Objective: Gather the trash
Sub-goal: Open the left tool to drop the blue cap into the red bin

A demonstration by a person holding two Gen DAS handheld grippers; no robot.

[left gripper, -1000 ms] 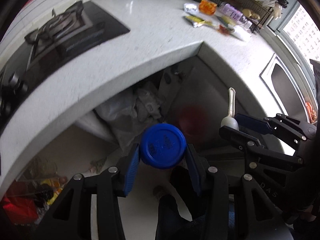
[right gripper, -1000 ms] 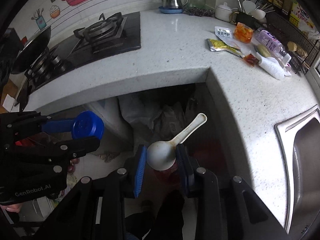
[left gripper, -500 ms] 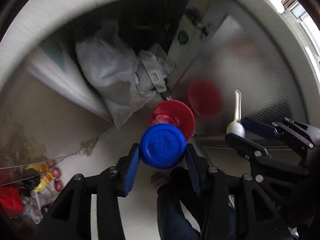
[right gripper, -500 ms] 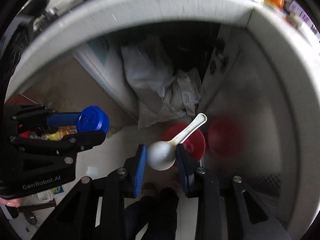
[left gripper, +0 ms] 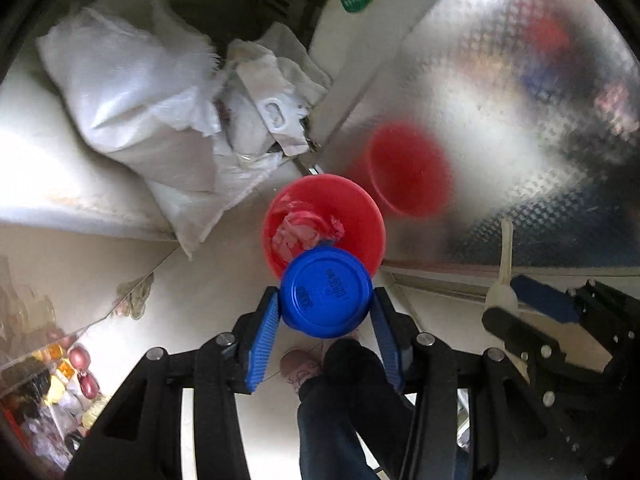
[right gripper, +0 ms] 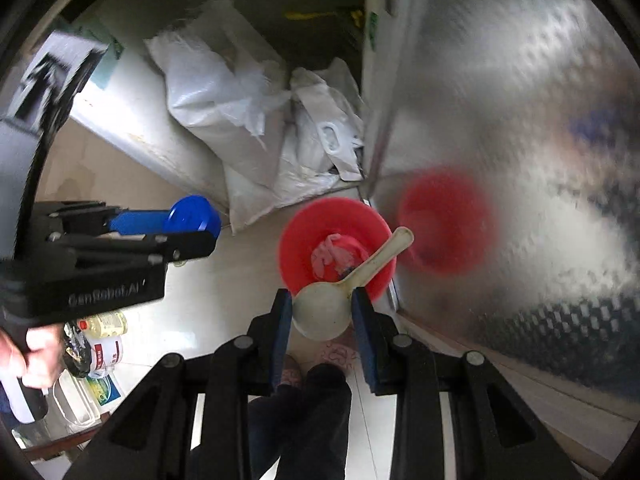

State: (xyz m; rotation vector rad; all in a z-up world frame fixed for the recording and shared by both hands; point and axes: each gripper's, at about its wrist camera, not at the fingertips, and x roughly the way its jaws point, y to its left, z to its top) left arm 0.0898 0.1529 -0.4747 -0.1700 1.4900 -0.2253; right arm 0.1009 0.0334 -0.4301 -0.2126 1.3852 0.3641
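My left gripper (left gripper: 325, 312) is shut on a round blue lid (left gripper: 326, 292) and holds it above the near rim of a red trash bin (left gripper: 360, 216) on the floor. The bin holds a crumpled pink bag. My right gripper (right gripper: 322, 312) is shut on the bowl of a white plastic spoon (right gripper: 324, 308), whose handle points up and right over the same bin (right gripper: 304, 232). The left gripper and blue lid (right gripper: 194, 214) show at the left of the right wrist view. The right gripper and spoon (left gripper: 502, 288) show at the right of the left wrist view.
White plastic bags (left gripper: 132, 92) are piled under the counter behind the bin. A shiny metal cabinet door (left gripper: 520, 100) stands to the right and reflects the bin. Bottles and clutter (right gripper: 100, 344) lie on the floor at left. The person's legs and slippers (right gripper: 304, 400) are below.
Both grippers have dropped from counter height to below the counter and moved in over the red bin. Each still holds its object.
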